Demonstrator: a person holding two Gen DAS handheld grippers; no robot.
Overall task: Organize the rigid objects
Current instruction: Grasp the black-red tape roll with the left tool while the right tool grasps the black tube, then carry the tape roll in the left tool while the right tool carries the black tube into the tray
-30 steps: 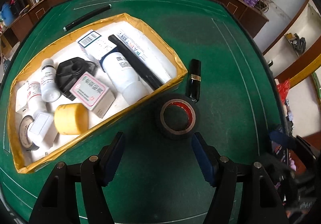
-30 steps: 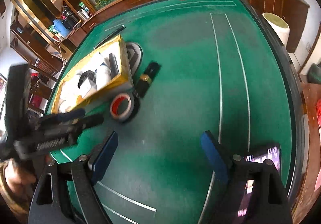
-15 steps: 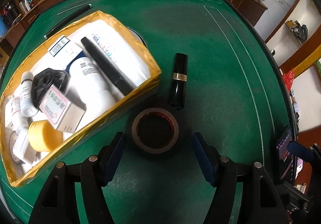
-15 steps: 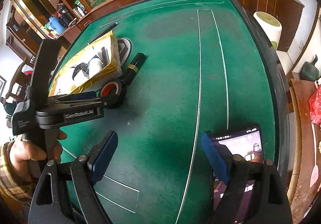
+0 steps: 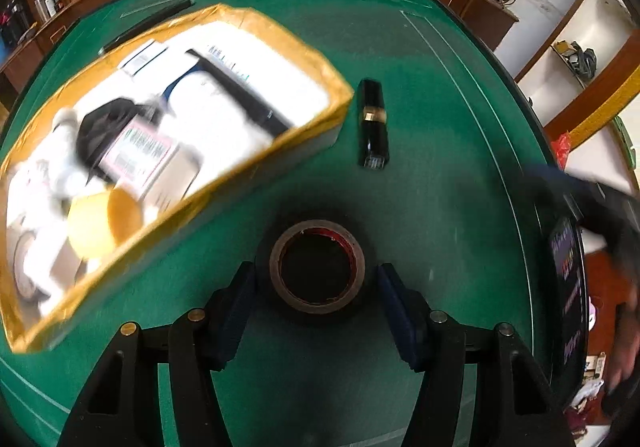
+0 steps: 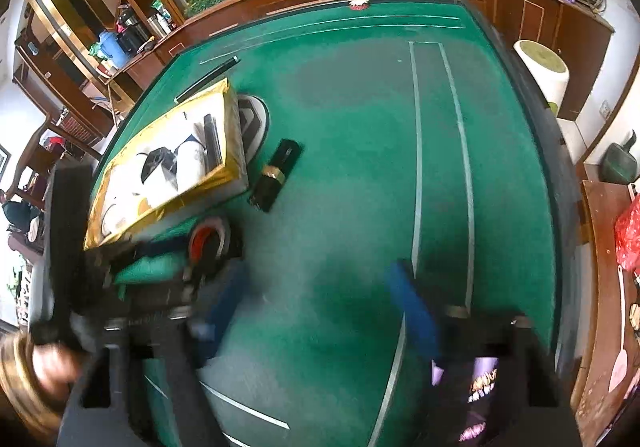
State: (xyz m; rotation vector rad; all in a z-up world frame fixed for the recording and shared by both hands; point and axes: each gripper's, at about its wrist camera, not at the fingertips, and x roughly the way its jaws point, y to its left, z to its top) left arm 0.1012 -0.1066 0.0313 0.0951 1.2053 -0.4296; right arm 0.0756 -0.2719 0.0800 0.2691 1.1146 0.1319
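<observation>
A black tape roll (image 5: 318, 267) with a red-brown core lies flat on the green felt, right between my left gripper's (image 5: 316, 279) fingers. Its jaws are closing; the pads stand at the roll's sides with no clear press. In the right wrist view the same tape roll (image 6: 206, 241) shows under the left gripper (image 6: 192, 259). A black tube with a gold band (image 5: 374, 123) (image 6: 276, 175) lies beside the gold-rimmed box (image 5: 260, 17) (image 6: 234, 135), which holds bottles, cartons and a yellow roll. My right gripper (image 6: 318, 271) is blurred, its jaws closing over bare felt.
A black rod (image 5: 152, 21) (image 6: 208, 79) lies beyond the box. A phone (image 5: 566, 287) (image 6: 480, 383) with a lit screen rests near the table's right edge. A white stool (image 6: 540, 67) stands off the table. A wooden rail borders the felt.
My left gripper dropped toward the tape roll, which now sits between its fingers, and its jaws have narrowed. The right gripper's fingers have drawn closer together and the view has shifted.
</observation>
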